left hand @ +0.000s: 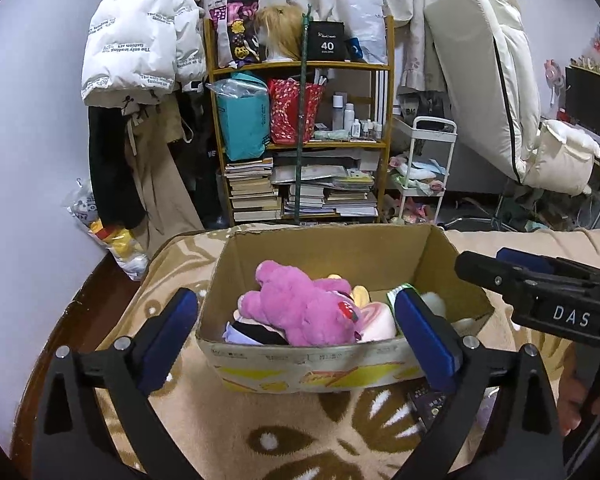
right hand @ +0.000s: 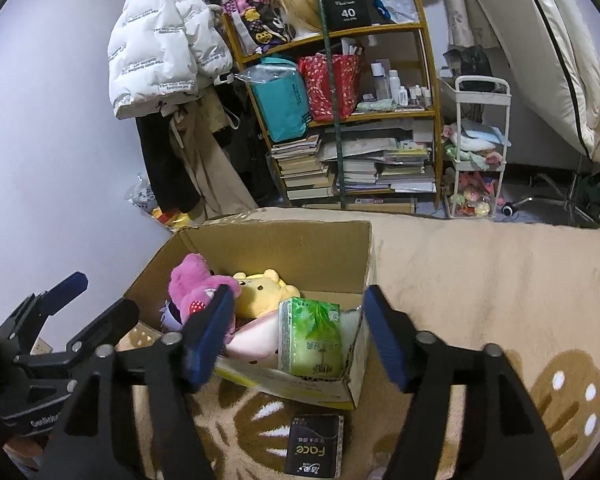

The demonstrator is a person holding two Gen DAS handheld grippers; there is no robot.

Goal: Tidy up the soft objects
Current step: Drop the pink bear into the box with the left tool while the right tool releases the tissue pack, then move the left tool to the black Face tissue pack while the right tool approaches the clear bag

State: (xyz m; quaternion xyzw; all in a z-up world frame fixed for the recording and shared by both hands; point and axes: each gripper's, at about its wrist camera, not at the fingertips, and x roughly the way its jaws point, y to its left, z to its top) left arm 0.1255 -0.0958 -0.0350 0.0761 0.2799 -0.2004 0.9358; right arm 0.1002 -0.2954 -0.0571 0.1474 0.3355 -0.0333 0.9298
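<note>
An open cardboard box (left hand: 308,364) stands on the beige patterned blanket; it also shows in the right wrist view (right hand: 332,248). Inside lie a pink plush bear (left hand: 300,304) (right hand: 192,284), a yellow plush bear (right hand: 264,292), a pale pink soft item (right hand: 256,336) and a green tissue pack (right hand: 312,336). My left gripper (left hand: 296,336) is open and empty, its fingers either side of the box's near wall. My right gripper (right hand: 296,332) is open and empty, above the box's near right corner. A black "Face" tissue pack (right hand: 314,444) lies on the blanket in front of the box.
Behind the bed stand a wooden shelf (left hand: 300,120) with books and bags, hanging coats (left hand: 140,40), a white trolley (right hand: 480,148) with soft items, and a propped mattress (left hand: 488,72). The right gripper's body (left hand: 540,292) is at the right of the left wrist view.
</note>
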